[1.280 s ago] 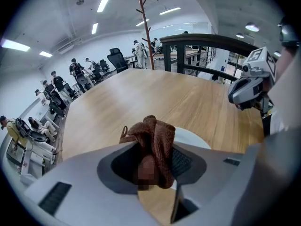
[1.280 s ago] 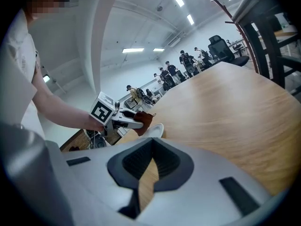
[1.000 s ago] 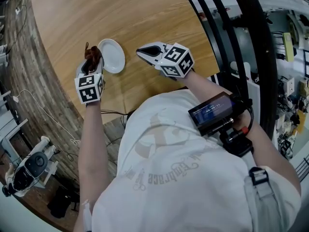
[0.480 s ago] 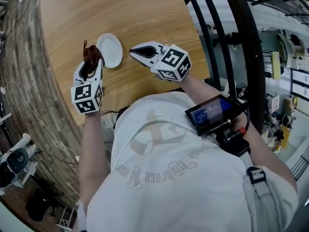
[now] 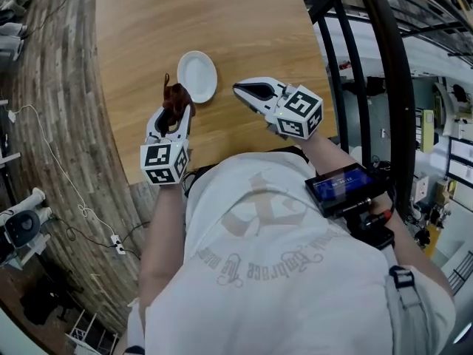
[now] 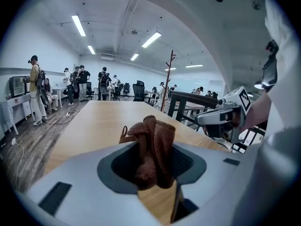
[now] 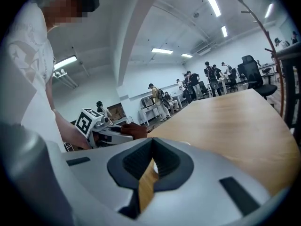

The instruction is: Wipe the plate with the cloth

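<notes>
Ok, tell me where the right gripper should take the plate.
Probably the plate's right rim, coming low from the right gripper's side. It lies flat on the table, so only the edge offers a bite; the left gripper's cloth crowds the other side.

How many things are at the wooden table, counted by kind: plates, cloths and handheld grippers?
1 round white plate
1 crumpled brown cloth
2 handheld grippers: left gripper shut on the cloth, right gripper shut and empty
Total: 4
</notes>
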`<state>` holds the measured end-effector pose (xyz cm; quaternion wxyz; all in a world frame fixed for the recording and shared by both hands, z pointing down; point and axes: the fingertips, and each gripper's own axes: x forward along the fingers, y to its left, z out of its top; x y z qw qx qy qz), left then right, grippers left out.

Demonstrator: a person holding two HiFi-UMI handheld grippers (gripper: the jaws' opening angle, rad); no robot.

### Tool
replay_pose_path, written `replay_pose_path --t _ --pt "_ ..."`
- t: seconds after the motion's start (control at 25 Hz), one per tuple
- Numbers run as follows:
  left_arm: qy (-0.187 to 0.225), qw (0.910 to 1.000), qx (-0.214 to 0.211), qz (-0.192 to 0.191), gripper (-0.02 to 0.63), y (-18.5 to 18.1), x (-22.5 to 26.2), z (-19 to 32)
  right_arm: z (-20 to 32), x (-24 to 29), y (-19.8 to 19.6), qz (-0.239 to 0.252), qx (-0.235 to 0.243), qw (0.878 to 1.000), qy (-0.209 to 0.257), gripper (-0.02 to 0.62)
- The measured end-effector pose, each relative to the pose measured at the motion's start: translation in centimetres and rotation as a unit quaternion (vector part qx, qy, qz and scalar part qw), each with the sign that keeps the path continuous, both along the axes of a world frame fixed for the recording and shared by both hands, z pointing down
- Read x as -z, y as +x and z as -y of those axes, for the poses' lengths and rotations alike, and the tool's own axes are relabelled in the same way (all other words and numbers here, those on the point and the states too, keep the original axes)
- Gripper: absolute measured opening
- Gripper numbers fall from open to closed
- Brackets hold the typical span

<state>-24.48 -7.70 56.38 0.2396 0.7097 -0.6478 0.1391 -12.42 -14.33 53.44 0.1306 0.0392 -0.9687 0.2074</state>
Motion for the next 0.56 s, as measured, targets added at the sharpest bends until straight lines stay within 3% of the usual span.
replay_pose_path --t 0.56 --pt "-0.005 0.9998 -0.02 -0.003 0.169 0.6 -0.1 2.0 1.9 -0.4 -0.2 -0.005 -0.009 1.0 -0.002 0.014"
